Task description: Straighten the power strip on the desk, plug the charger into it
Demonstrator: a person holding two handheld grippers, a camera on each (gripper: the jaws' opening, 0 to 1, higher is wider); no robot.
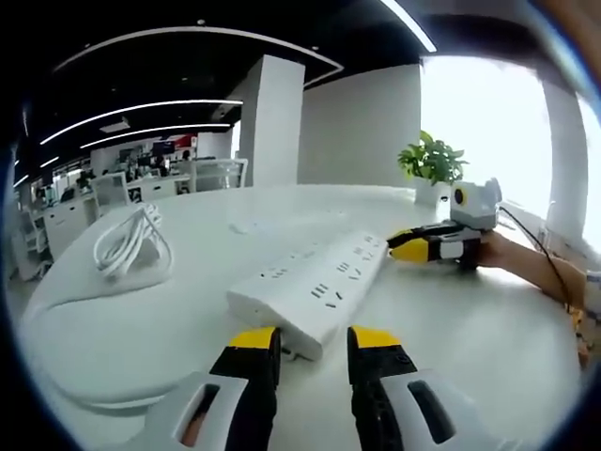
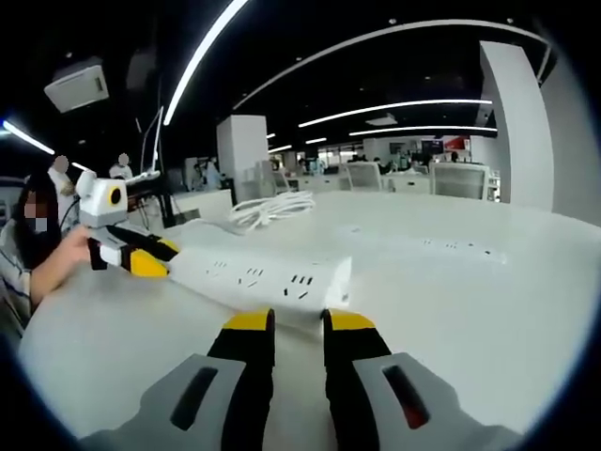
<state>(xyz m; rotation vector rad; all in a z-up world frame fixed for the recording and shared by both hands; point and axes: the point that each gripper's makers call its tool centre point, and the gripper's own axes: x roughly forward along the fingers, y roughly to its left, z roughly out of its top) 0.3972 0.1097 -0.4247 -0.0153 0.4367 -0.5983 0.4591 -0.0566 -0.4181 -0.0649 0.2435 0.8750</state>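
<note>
A white power strip (image 1: 315,282) lies at a slant on the white desk (image 1: 451,329). My left gripper (image 1: 315,343) is open at its near end, and the strip's corner reaches just between the yellow tips. My right gripper (image 1: 423,246), held by a hand, touches the far end. In the right gripper view, the power strip (image 2: 258,272) lies just ahead of my right gripper (image 2: 299,324), whose jaws stand slightly apart with nothing between them. My left gripper (image 2: 141,256) sits at the strip's other end. A coiled white cable (image 1: 131,240) lies further off on the desk, and the coiled cable (image 2: 272,209) also appears behind the strip.
A potted plant (image 1: 432,160) stands at the desk's far edge near a bright window. A person's sleeve and hand (image 2: 56,254) hold the left gripper. Office desks and chairs (image 2: 413,178) fill the background. A white pillar (image 1: 277,122) rises behind the desk.
</note>
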